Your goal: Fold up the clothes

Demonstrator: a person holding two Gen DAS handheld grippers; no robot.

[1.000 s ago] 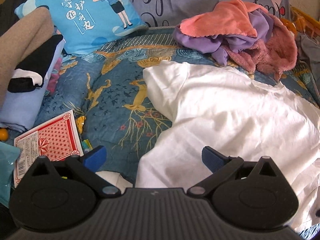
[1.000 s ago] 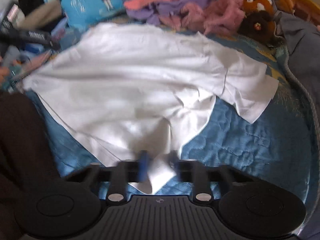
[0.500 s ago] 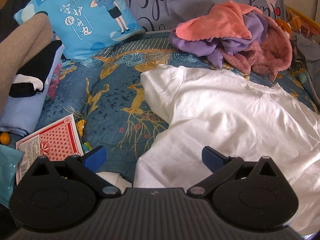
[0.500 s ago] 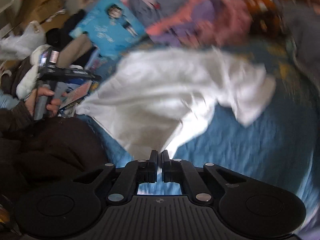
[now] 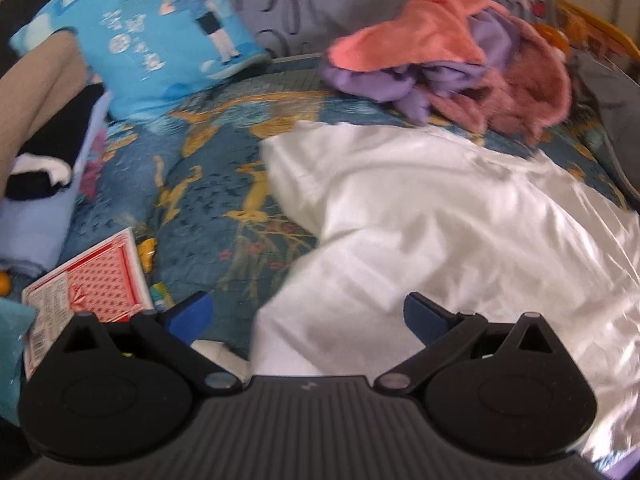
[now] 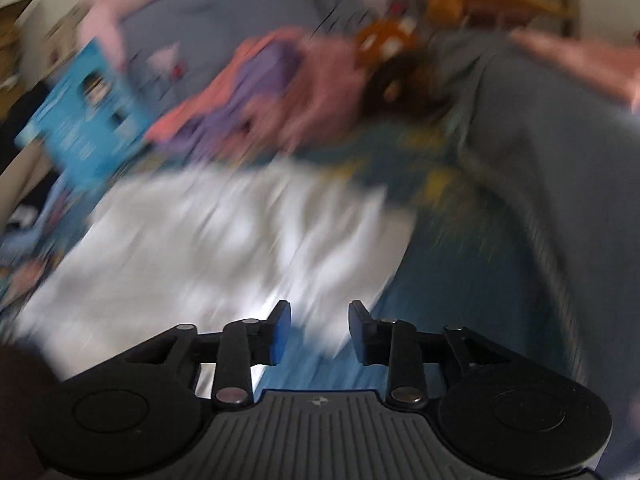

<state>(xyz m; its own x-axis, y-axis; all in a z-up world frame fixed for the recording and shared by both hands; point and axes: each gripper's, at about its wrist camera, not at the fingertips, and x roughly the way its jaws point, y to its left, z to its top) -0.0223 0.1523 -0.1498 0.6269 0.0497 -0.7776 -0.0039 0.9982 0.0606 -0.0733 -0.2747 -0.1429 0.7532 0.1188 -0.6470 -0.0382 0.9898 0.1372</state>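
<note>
The white shirt [image 5: 440,220] lies flat on the bed [image 5: 224,184], ready for folding. The right tongs [image 6: 319,330] have just been opening, nothing between them. The left tongs [image 5: 308,318] wait spread at six o'clock.

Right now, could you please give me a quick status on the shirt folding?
Left hand-held gripper open, empty. Right hand-held gripper just opened, nothing pinched. White shirt lies unfolded on the bedspread. Pink-purple clothes pile crowds its far edge.
</note>
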